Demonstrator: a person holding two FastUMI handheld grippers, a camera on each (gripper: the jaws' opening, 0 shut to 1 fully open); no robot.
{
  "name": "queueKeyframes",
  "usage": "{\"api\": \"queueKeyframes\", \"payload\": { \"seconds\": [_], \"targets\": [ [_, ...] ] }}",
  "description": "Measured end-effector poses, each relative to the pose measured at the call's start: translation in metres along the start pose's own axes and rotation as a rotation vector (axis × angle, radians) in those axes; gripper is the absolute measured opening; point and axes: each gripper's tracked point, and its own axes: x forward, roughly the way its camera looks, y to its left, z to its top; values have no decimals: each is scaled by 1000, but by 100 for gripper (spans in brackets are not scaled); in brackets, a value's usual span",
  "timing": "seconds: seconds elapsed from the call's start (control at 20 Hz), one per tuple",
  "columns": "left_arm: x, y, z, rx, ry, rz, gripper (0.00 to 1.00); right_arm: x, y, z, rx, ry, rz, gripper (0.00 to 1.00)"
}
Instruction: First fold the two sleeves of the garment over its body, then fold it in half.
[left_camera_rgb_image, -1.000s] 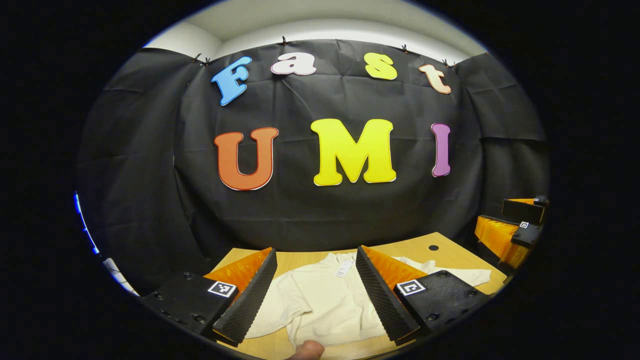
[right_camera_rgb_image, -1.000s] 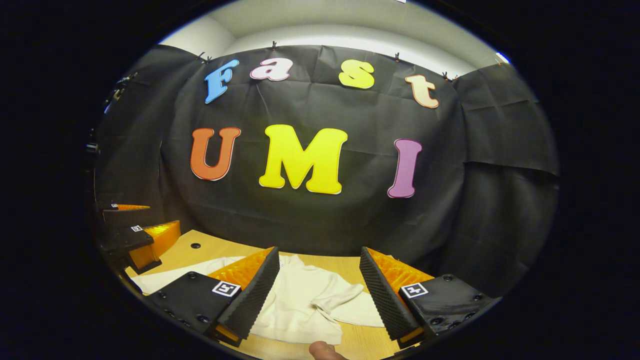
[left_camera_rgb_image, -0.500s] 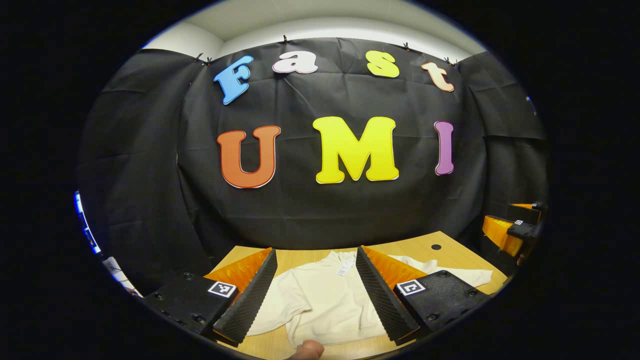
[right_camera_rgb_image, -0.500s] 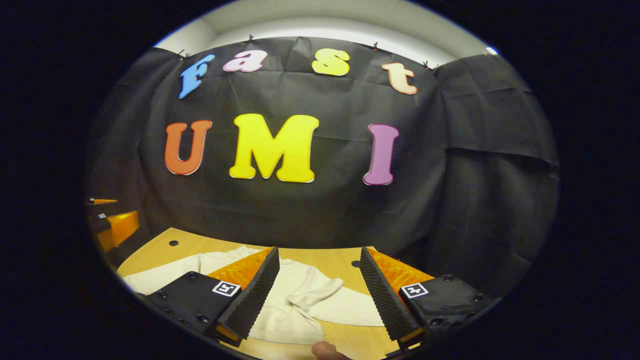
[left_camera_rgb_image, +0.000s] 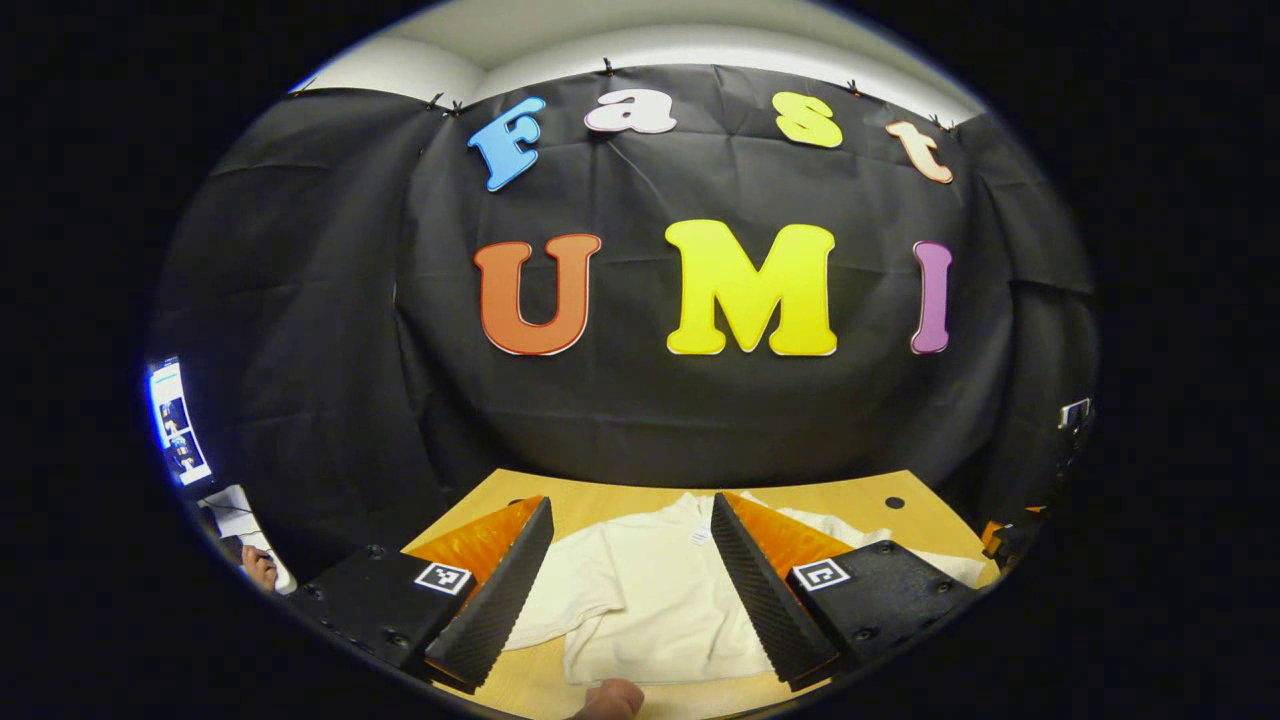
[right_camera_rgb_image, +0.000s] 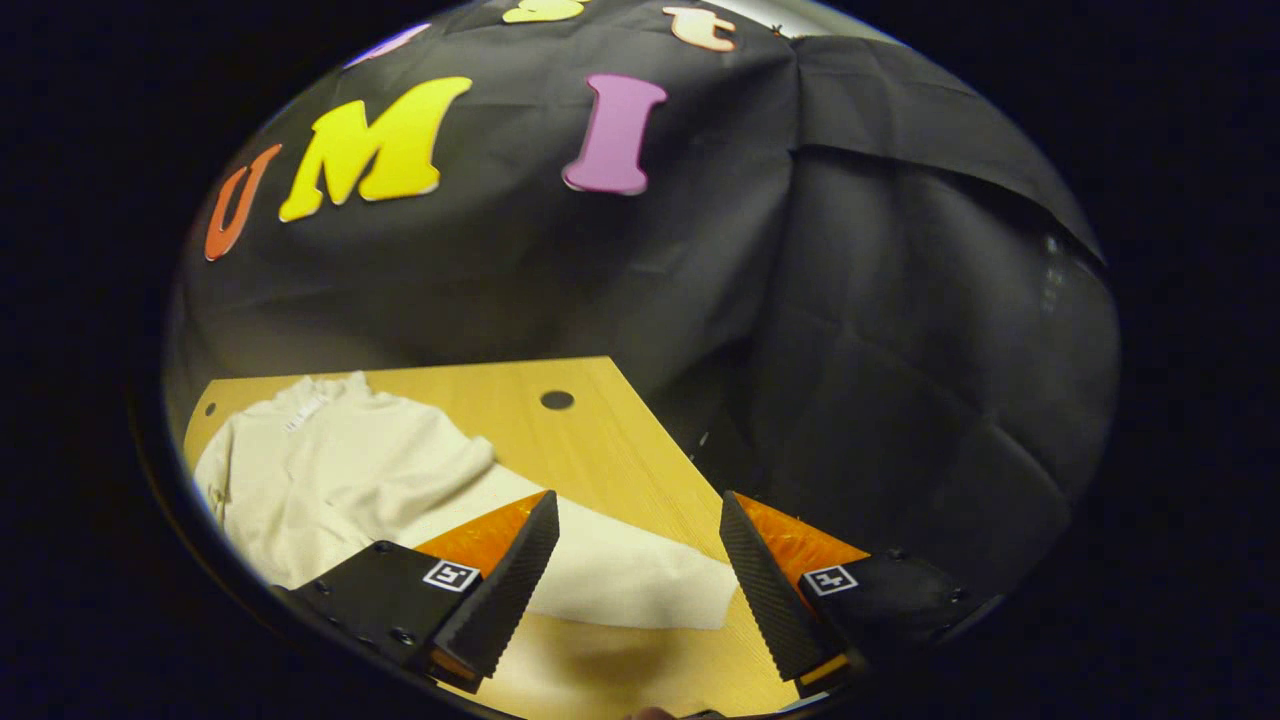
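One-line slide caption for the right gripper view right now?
Open right gripper poised above the outstretched sleeve of a cream garment lying flat on the wooden table.

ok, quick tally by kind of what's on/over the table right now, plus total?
Garments: 1, the cream garment, lying on the table
Grippers: 2, the left gripper and the right gripper, both open above it
Holes in the tabletop: 2, one hole near the right corner, another hole far left
Total: 5

Garment (left_camera_rgb_image: 640, 600) partly hidden behind left gripper (left_camera_rgb_image: 632, 590) jaws.
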Motion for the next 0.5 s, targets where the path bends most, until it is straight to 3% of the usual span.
{"api": "queueKeyframes", "payload": {
  "seconds": [0.2, 0.5],
  "targets": [
    [-3, 1, -1, -8, -10, 68, 100, 46, -1, -12, 41, 173, -49, 100],
    [-13, 8, 3, 21, -27, 145, 100, 48, -6, -14, 104, 377, -60, 100]
  ]
}}
